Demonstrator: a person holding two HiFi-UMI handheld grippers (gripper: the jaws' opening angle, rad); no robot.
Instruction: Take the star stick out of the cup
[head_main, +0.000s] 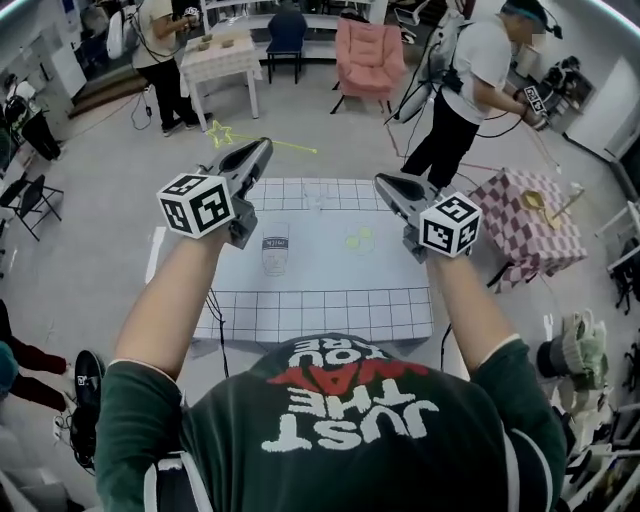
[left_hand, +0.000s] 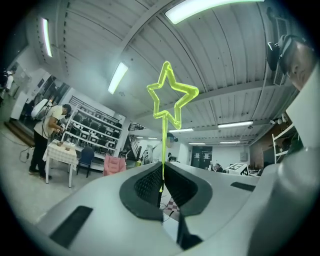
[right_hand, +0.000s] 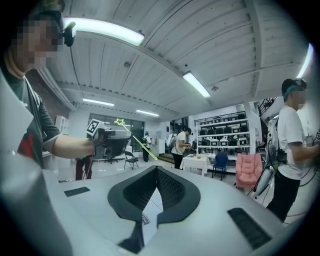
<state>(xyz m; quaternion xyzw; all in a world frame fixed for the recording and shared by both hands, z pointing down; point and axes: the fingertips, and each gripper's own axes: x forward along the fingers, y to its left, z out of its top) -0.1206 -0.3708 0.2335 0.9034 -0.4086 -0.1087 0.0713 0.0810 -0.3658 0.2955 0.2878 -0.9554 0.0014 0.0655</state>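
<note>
A yellow-green star stick (head_main: 262, 143) is held in the air above the table's far edge, clear of the cup, by my left gripper (head_main: 262, 150), which is shut on its shaft. In the left gripper view the star stick (left_hand: 171, 97) rises from the closed jaws of the left gripper (left_hand: 162, 167). The clear cup (head_main: 275, 250) stands upright near the middle of the white table (head_main: 320, 310). My right gripper (head_main: 383, 183) hovers over the table's right side, shut and empty. The right gripper view shows the right gripper (right_hand: 156, 170), and beyond it the star stick (right_hand: 137, 140).
A small yellow-green item (head_main: 360, 240) lies on the table right of the cup, and a small clear object (head_main: 315, 198) sits near the far edge. A checkered table (head_main: 530, 225) stands at the right beside a person (head_main: 465, 90). A pink chair (head_main: 370, 55) and another table (head_main: 220, 55) are behind.
</note>
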